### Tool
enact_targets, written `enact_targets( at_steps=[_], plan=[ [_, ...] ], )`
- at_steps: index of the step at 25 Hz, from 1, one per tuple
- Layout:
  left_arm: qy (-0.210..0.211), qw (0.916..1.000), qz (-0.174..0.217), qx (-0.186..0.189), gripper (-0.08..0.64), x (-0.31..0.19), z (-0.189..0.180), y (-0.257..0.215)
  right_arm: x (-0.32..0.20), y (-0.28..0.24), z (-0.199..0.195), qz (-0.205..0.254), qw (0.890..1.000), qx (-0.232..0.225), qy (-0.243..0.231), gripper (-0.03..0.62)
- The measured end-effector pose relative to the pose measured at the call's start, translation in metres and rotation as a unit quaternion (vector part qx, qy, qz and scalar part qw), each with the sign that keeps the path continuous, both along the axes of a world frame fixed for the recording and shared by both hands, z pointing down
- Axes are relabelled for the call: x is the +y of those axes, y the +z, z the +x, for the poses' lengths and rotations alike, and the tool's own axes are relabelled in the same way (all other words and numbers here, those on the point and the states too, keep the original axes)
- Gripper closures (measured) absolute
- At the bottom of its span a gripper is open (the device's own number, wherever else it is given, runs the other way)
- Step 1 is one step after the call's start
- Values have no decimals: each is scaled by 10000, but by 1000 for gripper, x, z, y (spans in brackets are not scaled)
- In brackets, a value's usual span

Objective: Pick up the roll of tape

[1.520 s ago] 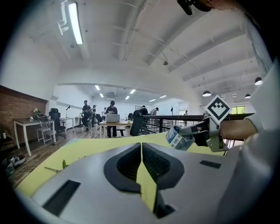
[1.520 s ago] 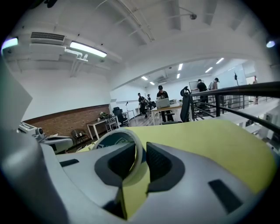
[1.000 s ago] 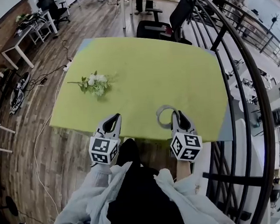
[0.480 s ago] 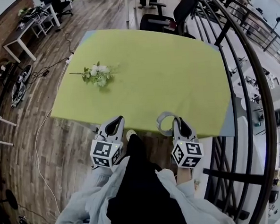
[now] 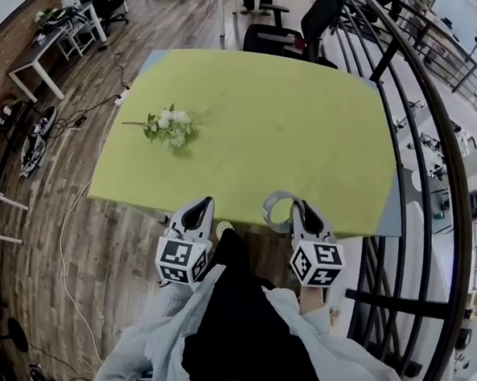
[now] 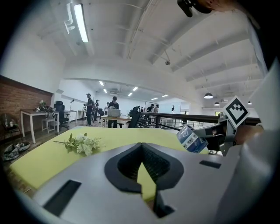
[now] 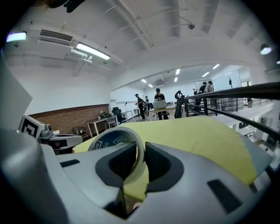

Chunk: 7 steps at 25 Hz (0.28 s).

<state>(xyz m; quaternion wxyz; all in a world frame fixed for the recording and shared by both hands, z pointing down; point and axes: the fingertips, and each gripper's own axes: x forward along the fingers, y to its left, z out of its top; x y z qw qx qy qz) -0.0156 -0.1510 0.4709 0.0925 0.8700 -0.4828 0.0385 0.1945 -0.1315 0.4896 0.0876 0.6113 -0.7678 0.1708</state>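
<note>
Wooden floor (image 5: 89,251): is running under and around the desk, with cables trailing across it at the left of the head view.
Desk (image 5: 299,125): is carrying a yellow-green top, with its near edge lying just ahead of both grippers.
Railing (image 5: 415,175): is curving in dark bars along the right side of the desk.
Office chair (image 5: 282,42): is standing at the far edge of the desk.
Person's sleeves (image 5: 151,344): are showing in light grey at the bottom of the head view, behind the two marker cubes.
Left gripper (image 5: 197,203) (image 6: 141,144): is pointing at the near edge of the desk. Its fingers are meeting at the tips and are gripping nothing.
Right gripper (image 5: 297,204) (image 7: 140,144): is pointing at the near edge of the desk, well apart from the left gripper. Its fingers are pinching the wall of the roll, one finger sitting inside the ring and the other outside it.
Flower sprig (image 5: 168,127) (image 6: 81,143): is lying flat on the left part of the desk, well apart from both grippers.
Roll of tape (image 5: 279,194) (image 7: 114,139) (image 6: 191,139): is sitting tilted in the right gripper's fingers at the near edge of the desk. Its blue inner face is showing print too small to read. Contact with the desk cannot be confirmed.
</note>
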Motion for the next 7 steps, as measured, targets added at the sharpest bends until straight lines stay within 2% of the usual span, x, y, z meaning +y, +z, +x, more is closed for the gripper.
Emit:
enact_targets(
  at_steps=[7],
  plan=[
    [43, 9999, -74, 59, 545, 6, 1, 1, 5, -5, -4, 30, 10000, -49, -11, 520]
  ],
)
